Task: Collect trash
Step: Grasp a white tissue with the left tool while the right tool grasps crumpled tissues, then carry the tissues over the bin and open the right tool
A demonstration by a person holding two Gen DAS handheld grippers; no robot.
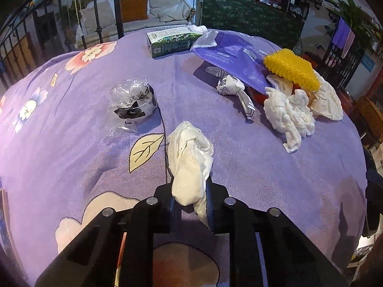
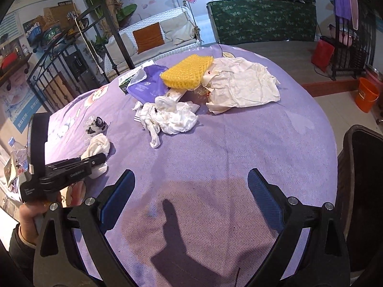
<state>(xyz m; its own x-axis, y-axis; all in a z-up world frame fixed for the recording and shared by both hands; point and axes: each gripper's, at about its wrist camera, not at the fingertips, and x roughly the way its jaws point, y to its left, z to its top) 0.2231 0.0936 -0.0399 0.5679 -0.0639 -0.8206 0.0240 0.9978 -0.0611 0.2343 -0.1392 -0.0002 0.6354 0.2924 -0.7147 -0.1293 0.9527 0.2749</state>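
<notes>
My left gripper (image 1: 190, 186) is shut on a crumpled white tissue (image 1: 189, 160), low over the purple tablecloth (image 1: 83, 124); it also shows in the right wrist view (image 2: 95, 160), with the tissue (image 2: 97, 147) in it. My right gripper (image 2: 191, 186) is open and empty above the cloth (image 2: 239, 155). Trash on the table: a clear plastic wrapper with black print (image 1: 132, 101), a green carton (image 1: 170, 41), a purple bag (image 1: 229, 52), a yellow foam net (image 1: 290, 69), a white tissue wad (image 1: 289, 112) and crumpled printed paper (image 1: 235, 91).
In the right wrist view lie the tissue wad (image 2: 170, 117), yellow net (image 2: 188, 71) and a large crumpled cream paper (image 2: 244, 83). A dark bin (image 2: 363, 191) stands at the table's right edge. An orange bucket (image 2: 367, 93) is on the floor, a swing seat (image 2: 155, 38) behind.
</notes>
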